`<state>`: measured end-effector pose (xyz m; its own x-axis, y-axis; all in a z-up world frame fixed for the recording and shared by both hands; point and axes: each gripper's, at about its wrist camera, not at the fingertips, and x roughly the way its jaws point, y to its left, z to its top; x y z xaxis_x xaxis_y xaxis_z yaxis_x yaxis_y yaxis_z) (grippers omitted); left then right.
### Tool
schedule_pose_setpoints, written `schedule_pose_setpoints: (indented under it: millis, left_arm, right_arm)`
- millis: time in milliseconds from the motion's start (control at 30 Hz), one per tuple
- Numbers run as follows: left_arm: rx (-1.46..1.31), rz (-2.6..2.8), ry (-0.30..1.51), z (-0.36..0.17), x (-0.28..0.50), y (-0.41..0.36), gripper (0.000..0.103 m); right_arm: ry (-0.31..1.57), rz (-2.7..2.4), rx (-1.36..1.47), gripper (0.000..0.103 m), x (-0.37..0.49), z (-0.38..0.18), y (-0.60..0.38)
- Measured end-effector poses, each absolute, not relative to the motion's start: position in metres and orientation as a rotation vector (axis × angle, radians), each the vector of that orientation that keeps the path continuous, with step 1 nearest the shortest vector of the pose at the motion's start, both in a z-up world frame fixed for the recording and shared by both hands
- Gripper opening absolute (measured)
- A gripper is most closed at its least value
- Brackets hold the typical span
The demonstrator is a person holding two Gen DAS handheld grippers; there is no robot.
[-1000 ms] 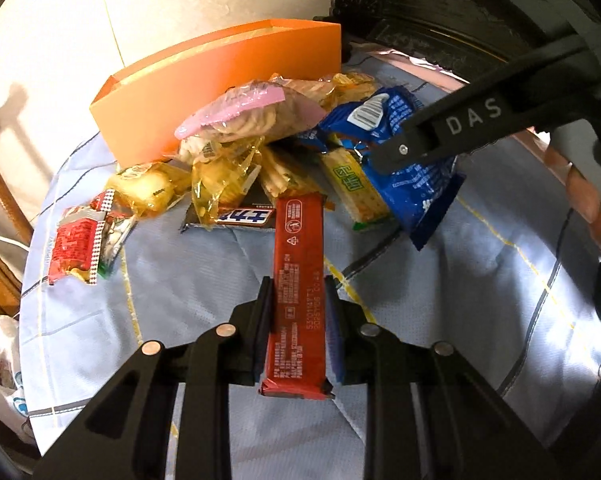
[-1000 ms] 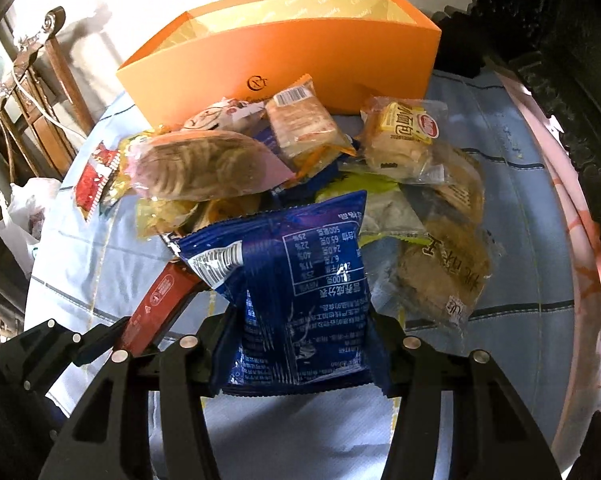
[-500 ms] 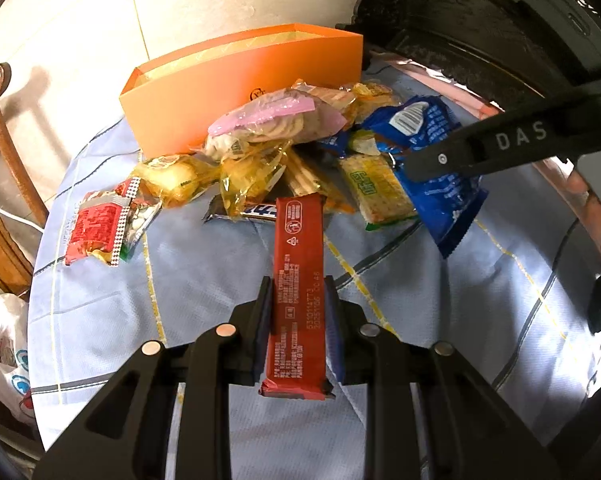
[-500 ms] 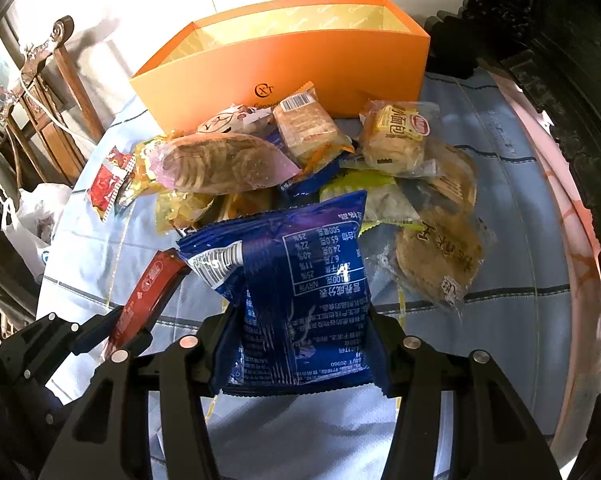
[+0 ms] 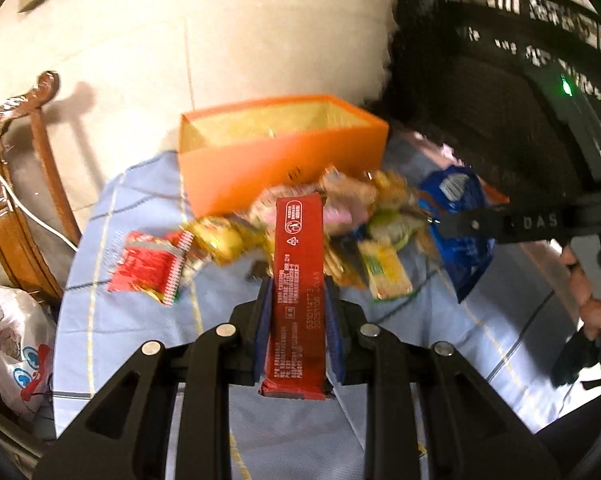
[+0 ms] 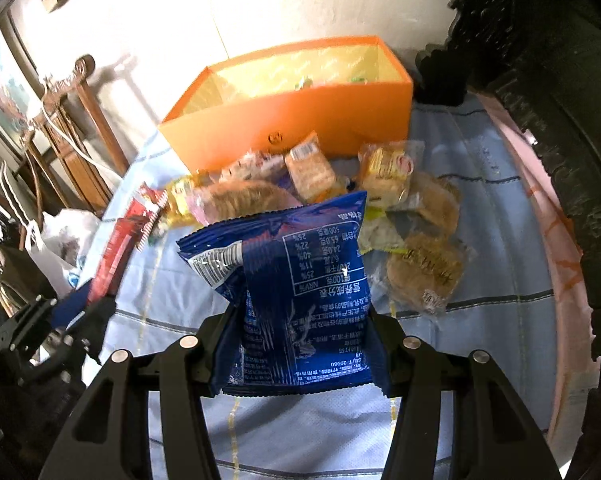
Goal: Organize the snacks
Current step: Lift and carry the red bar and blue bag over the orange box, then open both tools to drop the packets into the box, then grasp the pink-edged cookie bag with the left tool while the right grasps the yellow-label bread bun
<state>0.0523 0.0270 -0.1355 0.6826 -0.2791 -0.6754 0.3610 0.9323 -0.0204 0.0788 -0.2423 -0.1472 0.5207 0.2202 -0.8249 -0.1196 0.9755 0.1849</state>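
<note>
Tilting down toward the orange box (image 5: pixel 284 168), left gripper (image 5: pixel 299 300) clamped on the red bar (image 5: pixel 298 280). Right gripper (image 6: pixel 300 320) pinching the blue packet (image 6: pixel 300 280). Both lifted higher above the snack pile (image 6: pixel 300 184) than before.

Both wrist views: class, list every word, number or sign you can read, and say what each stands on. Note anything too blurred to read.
"DAS": on the right gripper finger.
"GB/T 20980", upside down: on the blue snack bag.
"25%", "22%", "40%", "11%", upside down: the bag's nutrition table.
Warning triangle sign: on the red snack bar held in the left gripper.
Round logo: on the orange box.
Bar's printed digits, pile wrappers: too blurred.
</note>
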Motion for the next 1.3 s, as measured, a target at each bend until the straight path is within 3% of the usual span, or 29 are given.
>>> schedule_pose_setpoints:
  millis: [267,600,933,967,1033,1167,1300]
  left_arm:
    - [0.080,-0.330,0.674,-0.093,0.085,0.036,0.023]
    - [0.036,-0.327,0.603,-0.032,0.191,0.013,0.023]
    - [0.076,-0.251,0.618,-0.014,0.317,-0.028,0.025]
    - [0.069,-0.237,0.652,-0.020,0.329,-0.028,0.040]
    - [0.080,-0.158,0.724,-0.043,0.345,-0.027,0.065]
    - [0.156,-0.137,0.728,-0.077,0.322,-0.016,0.074]
    - [0.184,-0.196,0.746,-0.114,0.273,-0.010,0.075]
  right_arm:
    - [0.891,0.196,0.166,0.054,0.103,-0.091,-0.256]
    - [0.727,0.200,0.166,0.054,0.183,-0.004,-0.250]
    - [0.651,0.217,0.106,0.057,0.299,0.016,-0.229]
    - [0.677,0.224,0.090,0.069,0.308,0.008,-0.227]
    - [0.750,0.159,0.001,0.073,0.321,-0.014,-0.226]
    - [0.771,0.110,-0.026,0.075,0.300,-0.048,-0.248]
    - [0.861,0.023,0.078,0.082,0.266,-0.095,-0.283]
